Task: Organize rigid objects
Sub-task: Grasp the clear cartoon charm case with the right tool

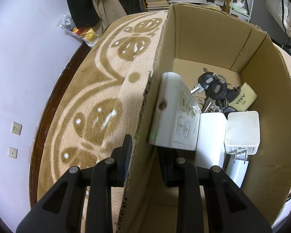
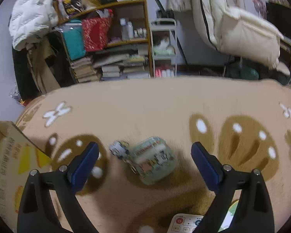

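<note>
Beige patterned blanket (image 2: 155,104) under everything; shelves (image 2: 114,38) behind. Left gripper (image 1: 145,155): jaws straddle the box (image 1: 213,38) wall, one finger outside, one inside; whether they pinch it, cannot tell. Box holds power strip (image 1: 176,112), adapter (image 1: 242,130), keys (image 1: 213,87). Right gripper (image 2: 144,155): jaws wide apart above a small tin (image 2: 155,159) on the blanket. Remote (image 2: 184,223) near.

The far pad of the left tongs (image 1: 145,163) is partly hidden behind the cardboard box (image 1: 209,33) wall. A white charger (image 1: 238,169) low in the box is largely covered by the plug adapter (image 1: 242,130). The small tin (image 2: 155,160) on the rug (image 2: 165,101) is blurred, its print unreadable. The remote control (image 2: 186,224) is cut off by the bottom edge.
</note>
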{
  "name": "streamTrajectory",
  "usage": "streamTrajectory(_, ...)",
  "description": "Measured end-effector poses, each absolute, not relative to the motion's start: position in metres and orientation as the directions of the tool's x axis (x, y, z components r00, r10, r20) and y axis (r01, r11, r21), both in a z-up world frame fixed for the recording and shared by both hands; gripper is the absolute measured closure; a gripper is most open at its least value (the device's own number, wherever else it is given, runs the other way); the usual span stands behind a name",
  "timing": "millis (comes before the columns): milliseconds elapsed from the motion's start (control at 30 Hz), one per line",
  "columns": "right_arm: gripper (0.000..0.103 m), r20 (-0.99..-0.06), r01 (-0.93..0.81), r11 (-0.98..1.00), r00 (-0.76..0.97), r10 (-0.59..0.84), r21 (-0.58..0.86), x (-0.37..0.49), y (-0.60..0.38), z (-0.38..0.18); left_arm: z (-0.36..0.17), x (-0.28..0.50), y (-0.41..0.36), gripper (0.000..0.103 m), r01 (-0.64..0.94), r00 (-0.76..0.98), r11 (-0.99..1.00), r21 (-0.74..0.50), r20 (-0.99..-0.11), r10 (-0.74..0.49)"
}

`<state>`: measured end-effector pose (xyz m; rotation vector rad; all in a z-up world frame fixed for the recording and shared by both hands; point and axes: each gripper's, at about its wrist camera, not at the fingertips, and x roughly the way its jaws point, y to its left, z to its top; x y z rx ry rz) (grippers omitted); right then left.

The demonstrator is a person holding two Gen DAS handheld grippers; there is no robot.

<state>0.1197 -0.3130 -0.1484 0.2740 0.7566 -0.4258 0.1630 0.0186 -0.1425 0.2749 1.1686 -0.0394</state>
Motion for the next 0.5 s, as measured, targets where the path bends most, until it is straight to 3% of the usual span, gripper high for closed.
streamTrajectory(233,0.037,-0.789,0.482,0.863,0.584,-0.188,0.151,0.124,-0.333,-0.181,-0.143,0.162,0.018,0.078,0.179,0.402,0.961,0.21,-0.907,0.124)
streamTrajectory(500,0.043,-0.755,0.493,0.859,0.614,-0.229,0.14,0.114,-0.324,-0.169,-0.144,0.162,0.015,0.078,0.183,0.401,0.958,0.22,-0.907,0.131)
